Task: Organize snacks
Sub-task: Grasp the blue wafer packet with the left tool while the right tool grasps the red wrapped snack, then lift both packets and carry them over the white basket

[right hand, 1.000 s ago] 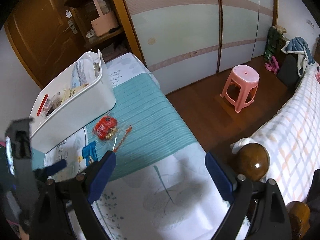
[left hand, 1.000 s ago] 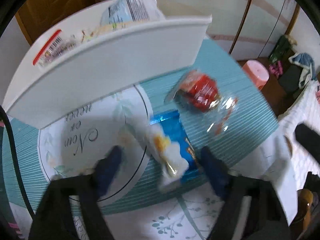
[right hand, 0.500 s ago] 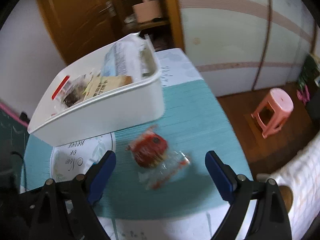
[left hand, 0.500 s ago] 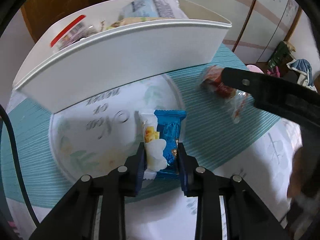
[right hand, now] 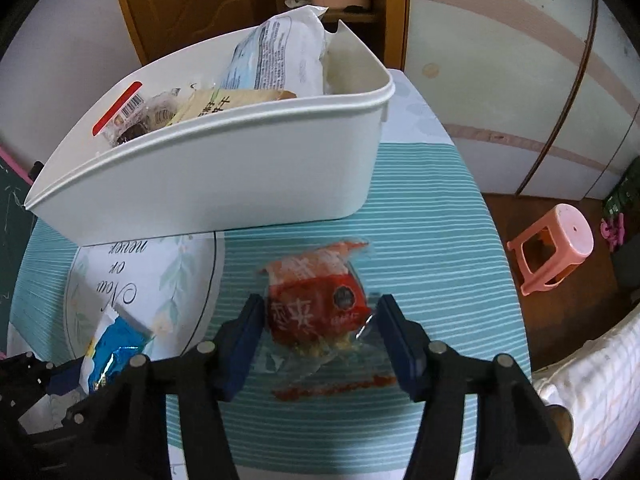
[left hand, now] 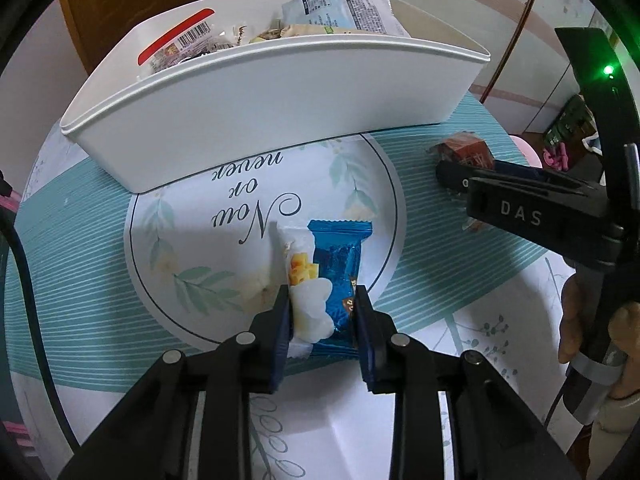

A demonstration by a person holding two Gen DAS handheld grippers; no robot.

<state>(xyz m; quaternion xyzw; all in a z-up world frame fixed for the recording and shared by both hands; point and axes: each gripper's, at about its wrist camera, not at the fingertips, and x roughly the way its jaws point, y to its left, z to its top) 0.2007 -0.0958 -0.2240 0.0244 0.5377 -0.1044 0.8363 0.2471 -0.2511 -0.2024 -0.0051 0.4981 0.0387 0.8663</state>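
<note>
My left gripper (left hand: 322, 312) is shut on two small packets side by side, a white cheese snack (left hand: 308, 300) and a blue foil snack (left hand: 340, 264), which lie on the round print of the tablecloth. My right gripper (right hand: 322, 320) points down over a red snack packet (right hand: 316, 304) in a clear wrapper. Its jaws are closing, the packet lies between them, and a thin gap still shows at each pad. The left wrist view shows the right gripper (left hand: 460, 168) beside that red packet (left hand: 464, 150). Behind both stands a white bin (right hand: 224, 172) holding several snack bags.
The teal striped tablecloth (right hand: 420, 220) ends at the table's right edge, with wooden floor and a pink stool (right hand: 556, 248) beyond. A checked bed cover (right hand: 600, 380) lies at lower right. A hand (left hand: 576, 320) holds the right gripper's handle. Behind the bin is a wooden door.
My left gripper went from open to shut on the white and blue packets. My right gripper swung left and down over the red packet, and its jaws have narrowed.
</note>
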